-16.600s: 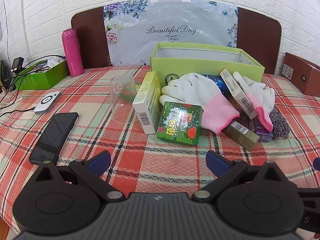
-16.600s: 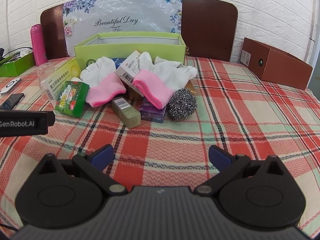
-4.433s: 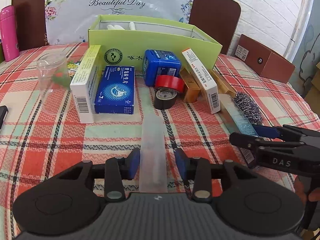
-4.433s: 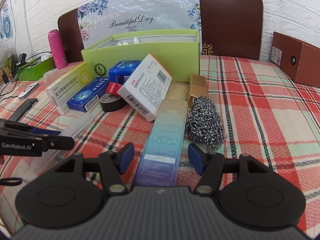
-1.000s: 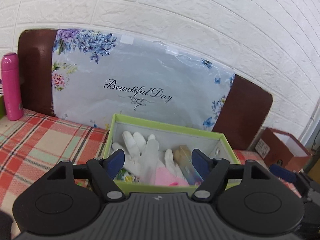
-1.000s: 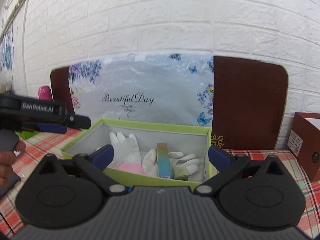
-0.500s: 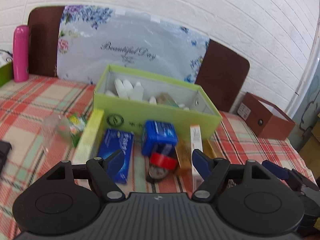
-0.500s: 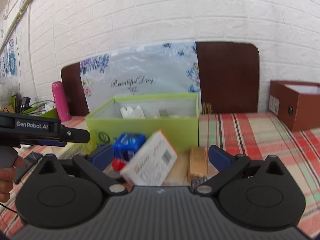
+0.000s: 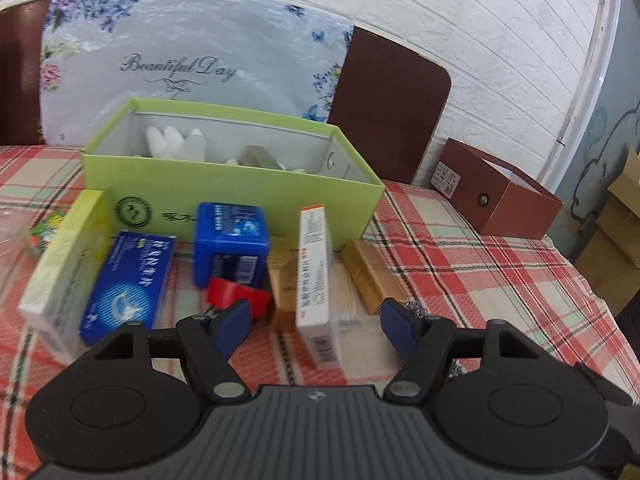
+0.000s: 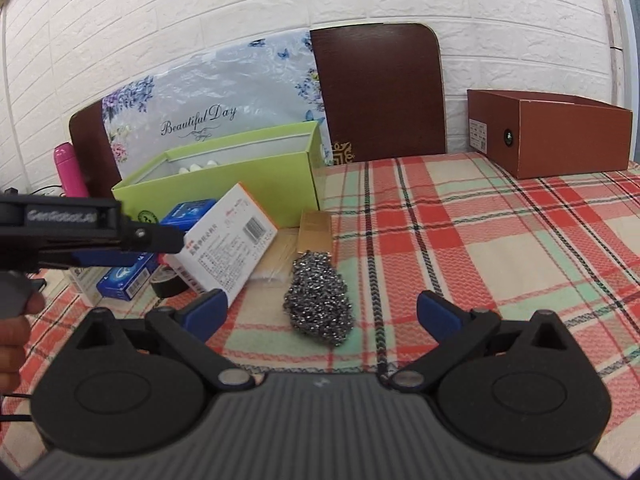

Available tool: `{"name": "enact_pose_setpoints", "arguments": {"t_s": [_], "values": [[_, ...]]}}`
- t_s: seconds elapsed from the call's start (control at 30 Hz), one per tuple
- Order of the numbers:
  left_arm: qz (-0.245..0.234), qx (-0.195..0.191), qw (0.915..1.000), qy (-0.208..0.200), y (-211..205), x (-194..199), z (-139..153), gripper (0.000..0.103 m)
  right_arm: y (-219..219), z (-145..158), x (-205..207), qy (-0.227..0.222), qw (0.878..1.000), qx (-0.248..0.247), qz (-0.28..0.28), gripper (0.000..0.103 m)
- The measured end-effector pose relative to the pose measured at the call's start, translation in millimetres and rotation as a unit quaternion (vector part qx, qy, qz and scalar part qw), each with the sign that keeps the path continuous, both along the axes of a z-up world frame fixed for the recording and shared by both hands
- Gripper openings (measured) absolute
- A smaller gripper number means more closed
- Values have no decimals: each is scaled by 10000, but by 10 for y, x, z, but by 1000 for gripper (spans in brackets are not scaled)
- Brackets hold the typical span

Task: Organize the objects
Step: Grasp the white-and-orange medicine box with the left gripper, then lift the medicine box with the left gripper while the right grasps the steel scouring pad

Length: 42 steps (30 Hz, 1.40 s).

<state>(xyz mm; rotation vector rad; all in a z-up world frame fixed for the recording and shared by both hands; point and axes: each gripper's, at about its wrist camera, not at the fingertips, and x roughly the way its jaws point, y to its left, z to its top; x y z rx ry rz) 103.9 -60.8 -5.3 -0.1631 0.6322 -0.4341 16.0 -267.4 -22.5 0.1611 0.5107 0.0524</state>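
The green box (image 9: pixel 256 196) is standing open-topped at the back of the plaid table (image 10: pixel 480 240), already holding white glove fingers (image 9: pixel 176 140) and a small carton whose print is too blurred to read; it is serving here as the landmark. Just in front of its near wall, the objects not yet sorted are lying in a loose row: a white medicine carton (image 9: pixel 316 280) standing on its long edge, a blue cube-shaped box (image 9: pixel 230 240) touching the wall, a flat blue carton (image 9: pixel 128 284) and a pale yellow-green carton (image 9: pixel 64 264) toward the box's left end, a red tape roll (image 9: pixel 236 298) leaning in front of the cube, gold cartons (image 9: pixel 372 276) toward its right end, and a steel scourer (image 10: pixel 318 304) nearest the viewer. The left gripper (image 9: pixel 316 324) is hovering low with its jaws spread wide and empty, framing the white carton; the right gripper (image 10: pixel 320 314) is likewise wide apart and empty, levelled at the scourer. Judged from this layout, the next pick is best made by straddling the white carton across its thin faces, closing squarely so it is not toppled onto the tape. The scourer, being springy, is probably calling for a deep, centred bite. Both tools are pointing forward toward the box, slightly downward.
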Motion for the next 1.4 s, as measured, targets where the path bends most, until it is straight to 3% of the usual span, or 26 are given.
{"name": "enact_pose_setpoints", "arguments": {"t_s": [0.1, 0.13, 0.17, 0.3, 0.4, 0.5, 0.6, 0.63, 0.77, 0.93, 1.0, 1.03, 1.07, 1.17, 1.27, 1.4], "values": [[-120, -48, 9998, 129, -85, 116, -38, 55, -13, -20, 7, 45, 10000, 25, 6, 103], [-180, -62, 9995, 236, -95, 146, -59, 34, -8, -29, 13, 63, 10000, 20, 15, 102], [-264, -86, 9988, 411, -86, 178, -83, 19, 0, -37, 19, 80, 10000, 10, 25, 101], [-547, -988, 9869, 1150, 218, 120, -152, 18, 19, -44, 41, 112, 9999, -2, 85, 92], [-405, -1061, 9863, 1197, 470, -118, -170, 18, 23, -52, 71, 158, 9998, 22, 104, 92], [98, -609, 9927, 1039, 686, -309, -224, 29, 49, -55, 87, 149, 9997, -12, 166, 92], [711, -30, 9940, 827, 796, -405, -215, 47, 95, -70, 116, 177, 9995, -73, 239, 92], [736, 63, 9948, 703, 795, -429, -192, 56, 115, -73, 128, 185, 9994, -107, 269, 92], [266, 165, 9992, 254, 664, -503, -86, 69, 192, -75, 211, 184, 9985, -326, 390, 92], [-339, 631, 9973, -190, 293, -468, -70, 71, 198, -111, 392, 266, 9976, -510, 373, 86], [-475, 776, 9955, -282, 185, -457, -82, 71, 170, -148, 463, 359, 9973, -502, 385, 71], [-531, 831, 9946, -329, 136, -447, -85, 71, 147, -175, 489, 458, 9971, -456, 401, 45], [-590, 902, 9934, -386, 92, -438, -87, 71, 120, -191, 500, 544, 9968, -402, 418, 39], [-796, 1203, 9879, -565, -25, -396, -131, 79, 40, -176, 398, 527, 9971, -315, 443, 39], [-835, 1631, 9812, -604, -144, -297, -233, 80, -21, -131, 240, 505, 9969, -378, 469, 39], [-1117, 1803, 9767, -332, -234, -179, -376, 80, -94, -92, 95, 529, 9969, -390, 432, 39]]}}
